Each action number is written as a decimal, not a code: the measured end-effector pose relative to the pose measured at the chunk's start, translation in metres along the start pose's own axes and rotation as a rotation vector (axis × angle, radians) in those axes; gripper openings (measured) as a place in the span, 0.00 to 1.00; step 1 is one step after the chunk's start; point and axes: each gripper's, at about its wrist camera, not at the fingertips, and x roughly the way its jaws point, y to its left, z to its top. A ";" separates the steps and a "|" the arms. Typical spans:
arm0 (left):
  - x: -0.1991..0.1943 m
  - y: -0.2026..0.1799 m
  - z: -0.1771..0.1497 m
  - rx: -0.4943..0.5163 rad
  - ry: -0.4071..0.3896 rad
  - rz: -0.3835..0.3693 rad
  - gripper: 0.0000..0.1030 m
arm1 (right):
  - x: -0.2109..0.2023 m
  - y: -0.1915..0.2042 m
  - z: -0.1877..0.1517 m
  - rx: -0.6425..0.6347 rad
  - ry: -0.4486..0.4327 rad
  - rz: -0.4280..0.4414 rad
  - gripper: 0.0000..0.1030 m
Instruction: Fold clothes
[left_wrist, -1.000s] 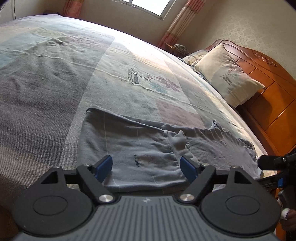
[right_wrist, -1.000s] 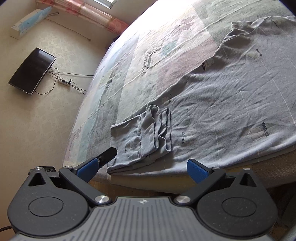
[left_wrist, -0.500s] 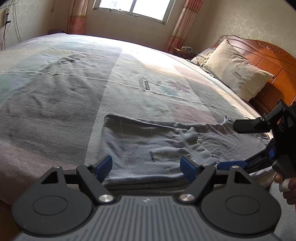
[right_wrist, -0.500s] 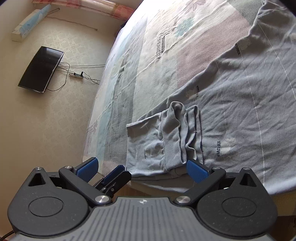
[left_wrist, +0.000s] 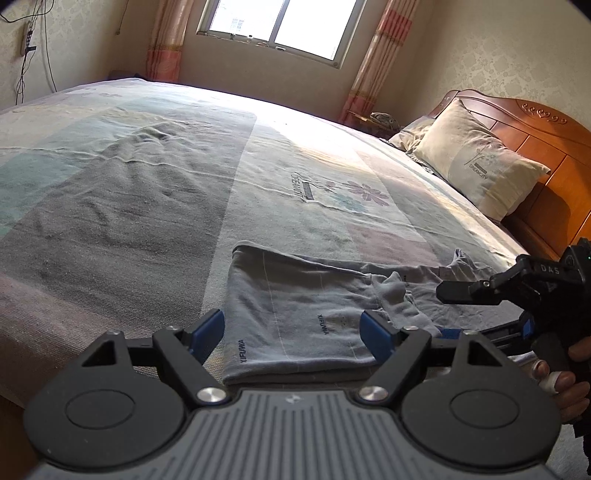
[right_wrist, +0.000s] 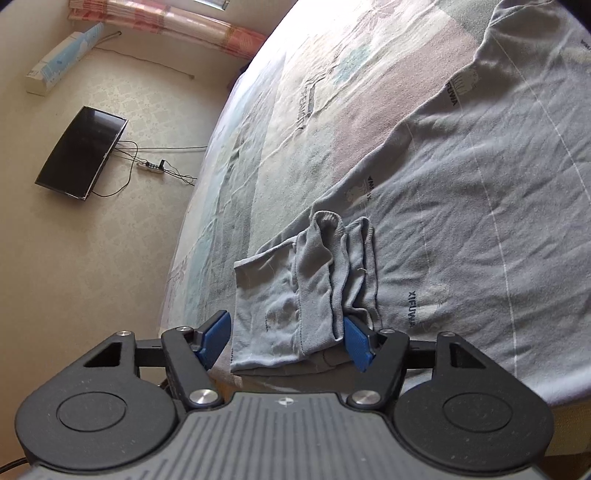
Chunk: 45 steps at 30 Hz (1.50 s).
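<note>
A grey-blue long-sleeved garment (left_wrist: 295, 314) printed "XIFUWA" lies on the bed (left_wrist: 147, 177) near its front edge, its body spreading right (right_wrist: 461, 221). A folded sleeve with ribbed cuff (right_wrist: 317, 280) lies across it. My left gripper (left_wrist: 293, 332) is open, low over the garment's near folded edge, holding nothing. My right gripper (right_wrist: 286, 338) is open too, and the sleeve's end lies between its fingers at the bed edge. In the left wrist view the right gripper (left_wrist: 456, 314) comes in from the right, held by a hand (left_wrist: 561, 380).
Pillows (left_wrist: 476, 166) lean on a wooden headboard (left_wrist: 546, 147) at the far right. A window (left_wrist: 280, 22) with curtains is behind the bed. A wall TV (right_wrist: 81, 151), an air conditioner (right_wrist: 62, 55) and cables show beyond the bed's far side.
Both grippers have closed in on the garment. The right gripper has moved in so that the sleeve end now lies between its open fingers. The left view has dropped lower and tilted up.
</note>
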 end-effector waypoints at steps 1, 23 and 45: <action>0.000 0.001 -0.001 -0.004 0.001 0.001 0.78 | 0.000 0.003 -0.001 -0.017 0.001 0.024 0.66; 0.007 -0.011 -0.001 0.051 0.028 -0.041 0.78 | -0.001 0.032 -0.006 -0.299 -0.022 -0.204 0.35; 0.061 0.002 0.052 0.038 0.041 -0.149 0.81 | 0.044 0.070 -0.032 -0.872 0.050 -0.427 0.67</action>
